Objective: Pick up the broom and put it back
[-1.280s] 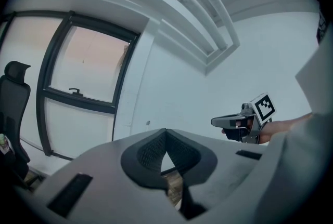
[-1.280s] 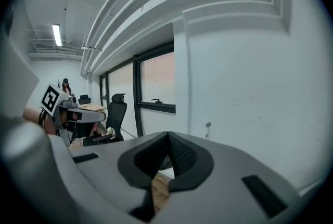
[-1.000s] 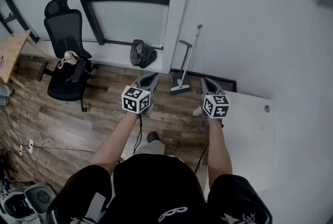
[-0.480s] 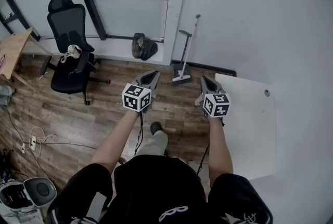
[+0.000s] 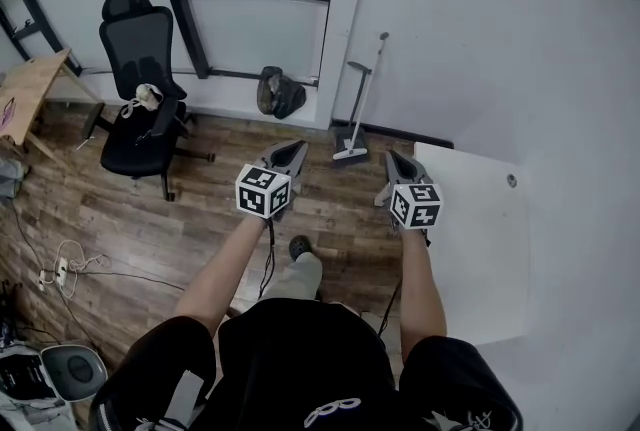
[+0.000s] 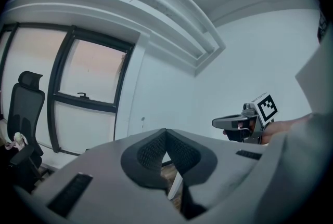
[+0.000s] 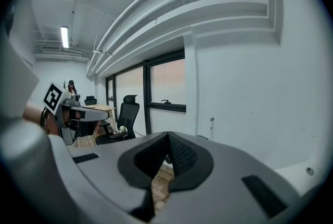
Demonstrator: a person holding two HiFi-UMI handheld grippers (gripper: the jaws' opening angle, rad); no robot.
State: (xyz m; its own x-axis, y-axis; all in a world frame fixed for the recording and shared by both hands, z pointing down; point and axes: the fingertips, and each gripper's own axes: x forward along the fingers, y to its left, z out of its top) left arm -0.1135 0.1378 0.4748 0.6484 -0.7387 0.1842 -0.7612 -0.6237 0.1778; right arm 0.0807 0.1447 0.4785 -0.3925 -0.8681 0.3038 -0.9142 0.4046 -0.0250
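Head view: we are holding the left gripper (image 5: pixel 296 148) and the right gripper (image 5: pixel 392 158) side by side above the wooden floor (image 5: pixel 190 219), both pointing toward 12 o'clock. Each gripper's own view is showing its jaws pressed fully together, with nothing between the pads. The broom (image 5: pixel 350 154) is leaning against the white wall (image 5: pixel 470 49) at 12 o'clock, well apart from both grippers. An office chair (image 5: pixel 135 124) is standing at 10 o'clock of the left gripper; a white table (image 5: pixel 480 249) is sitting at 4 o'clock of the right gripper
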